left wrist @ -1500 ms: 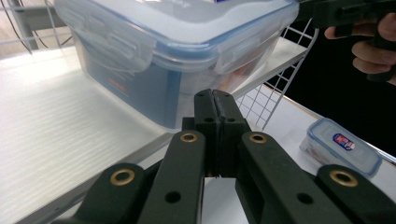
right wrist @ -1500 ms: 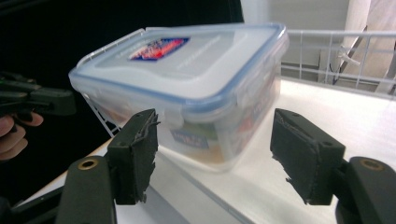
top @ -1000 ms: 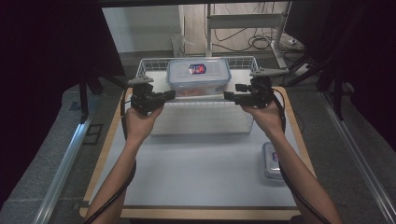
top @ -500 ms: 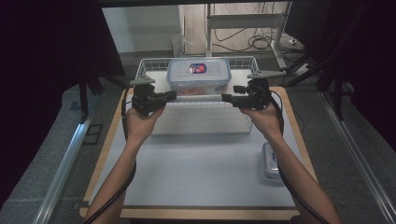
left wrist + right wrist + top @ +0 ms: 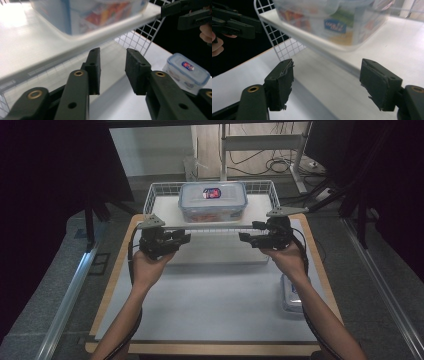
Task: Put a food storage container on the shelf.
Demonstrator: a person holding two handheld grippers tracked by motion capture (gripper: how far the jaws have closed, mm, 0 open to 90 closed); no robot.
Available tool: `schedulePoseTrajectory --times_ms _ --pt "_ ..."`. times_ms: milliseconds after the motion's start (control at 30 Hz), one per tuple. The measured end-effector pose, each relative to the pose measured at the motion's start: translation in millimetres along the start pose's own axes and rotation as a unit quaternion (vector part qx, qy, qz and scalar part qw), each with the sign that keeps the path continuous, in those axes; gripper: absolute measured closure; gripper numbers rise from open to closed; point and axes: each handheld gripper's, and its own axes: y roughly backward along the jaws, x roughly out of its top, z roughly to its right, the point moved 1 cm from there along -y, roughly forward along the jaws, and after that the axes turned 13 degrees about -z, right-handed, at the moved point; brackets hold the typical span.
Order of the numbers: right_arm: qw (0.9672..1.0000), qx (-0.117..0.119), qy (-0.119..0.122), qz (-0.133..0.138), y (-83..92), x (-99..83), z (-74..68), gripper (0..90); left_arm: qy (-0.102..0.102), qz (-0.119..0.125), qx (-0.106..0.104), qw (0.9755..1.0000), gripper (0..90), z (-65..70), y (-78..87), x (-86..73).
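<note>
A clear lidded food container (image 5: 212, 200) with a red and blue label stands on the upper white board of a wire rack (image 5: 161, 196) at the table's far side. My left gripper (image 5: 186, 239) and right gripper (image 5: 243, 238) hover just in front of the rack's front edge, tips pointing at each other. Both are open with nothing between the jaws. In the left gripper view, my left gripper (image 5: 112, 72) sits below the board (image 5: 37, 50) and the container (image 5: 92, 12). My right gripper (image 5: 327, 82) gapes wider under the same container (image 5: 332, 20).
A second, smaller lidded container (image 5: 292, 295) lies on the white mat (image 5: 210, 305) at the right, beside the right forearm; it is also in the left gripper view (image 5: 187, 68). The rack's wire side (image 5: 279, 42) and a lower level lie behind the jaws.
Both grippers have come a little lower and back toward the person, away from the rack's upper board. The container has not moved.
</note>
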Motion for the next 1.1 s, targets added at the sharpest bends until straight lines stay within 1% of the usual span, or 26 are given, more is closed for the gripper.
schedulePoseTrajectory --times_ms 33,100,167,200,233,267,300,400,433,467,533,600,633,667,700,733,767,833,867,900,967,1033,1067,1100 --pt "1.0000 0.000 0.000 0.000 0.0 0.0 0.0 26.7 -0.001 -0.004 -0.001 1.0000 63.8 1.9 -1.1 -2.6" --pt "1.0000 0.002 0.007 -0.005 -0.2 -6.9 -4.0 25.7 -0.003 -0.008 -0.003 1.0000 61.1 6.0 -3.3 -8.7" --pt "0.9999 0.004 0.009 -0.006 -0.6 -9.3 -5.5 25.4 -0.007 -0.011 -0.001 0.9999 60.4 10.0 -5.7 -16.1" --pt "0.9999 0.003 0.015 -0.007 -1.1 -14.6 -8.1 25.0 -0.006 -0.012 -0.003 0.9999 58.8 11.9 -7.1 -20.1" --pt "0.9999 0.003 0.015 -0.007 -1.1 -14.6 -8.1 25.0 -0.007 -0.013 -0.004 0.9999 58.8 13.5 -8.4 -24.1" --pt "0.9998 0.005 0.016 -0.008 -1.6 -19.9 -9.9 24.6 -0.007 -0.014 -0.003 0.9999 56.6 16.5 -10.7 -31.9" --pt "0.9998 0.005 0.016 -0.008 -1.6 -19.9 -9.9 24.6 -0.007 -0.014 -0.003 0.9999 55.4 16.5 -10.7 -31.9" --pt "0.9998 0.010 0.013 -0.008 -3.0 -28.3 -11.7 24.0 -0.008 -0.019 -0.002 0.9998 53.3 19.9 -12.6 -42.9" --pt "0.9998 0.011 0.012 -0.009 -4.2 -34.3 -12.8 23.7 -0.011 -0.023 0.001 0.9997 51.5 21.8 -13.0 -50.1" --pt "0.9998 0.011 0.012 -0.009 -4.2 -34.3 -12.8 23.7 -0.011 -0.023 0.001 0.9997 50.8 21.8 -13.0 -50.1" --pt "0.9998 0.011 0.011 -0.011 -6.0 -40.6 -13.5 23.4 -0.013 -0.026 0.006 0.9996 50.2 23.1 -12.6 -57.6" --pt "0.9998 0.012 0.012 -0.014 -7.6 -47.3 -13.9 22.8 -0.010 -0.024 0.007 0.9996 49.4 23.1 -11.9 -66.1" --pt "0.9998 0.011 0.009 -0.014 -9.4 -54.6 -13.6 22.5 -0.007 -0.026 0.004 0.9996 49.0 22.6 -12.2 -70.2" --pt "0.9998 0.011 0.009 -0.014 -9.4 -54.6 -13.6 22.5 -0.007 -0.032 0.004 0.9995 49.0 21.8 -12.8 -73.6" --pt "0.9998 0.012 0.008 -0.013 -10.6 -58.2 -13.1 22.5 -0.006 -0.035 0.009 0.9993 48.6 21.4 -12.8 -77.1" --pt "0.9996 0.011 0.009 -0.025 -13.0 -63.8 -12.4 21.5 -0.004 -0.035 0.011 0.9993 47.9 20.8 -12.7 -80.9" --pt "0.9996 0.007 0.009 -0.026 -13.5 -67.0 -12.3 21.5 0.004 -0.037 0.006 0.9993 47.2 19.7 -13.3 -88.2" --pt "0.9995 0.005 0.007 -0.031 -14.4 -73.8 -12.6 20.0 0.000 -0.042 0.012 0.9991 44.5 20.4 -14.4 -95.2" --pt "0.9995 0.005 0.007 -0.031 -14.4 -73.8 -12.6 20.0 0.000 -0.042 0.012 0.9991 42.8 20.4 -14.4 -95.2" --pt "0.9994 0.002 0.005 -0.034 -14.6 -77.2 -12.8 19.1 -0.004 -0.045 0.018 0.9988 42.8 21.1 -15.0 -98.3" --pt "0.9994 -0.004 0.002 -0.036 -14.3 -84.5 -13.6 17.9 -0.010 -0.050 0.029 0.9983 40.0 23.3 -16.2 -103.9" --pt "0.9993 -0.005 -0.003 -0.038 -13.7 -91.2 -15.3 16.4 -0.014 -0.052 0.033 0.9980 37.4 26.6 -17.0 -108.6" --pt "0.9993 -0.005 -0.008 -0.037 -12.7 -96.6 -17.8 15.0 -0.021 -0.055 0.041 0.9974 33.6 30.3 -17.7 -113.0" --pt "0.9992 -0.005 -0.010 -0.037 -12.0 -98.7 -19.5 14.4 -0.024 -0.056 0.044 0.9972 31.6 32.4 -18.0 -115.5"
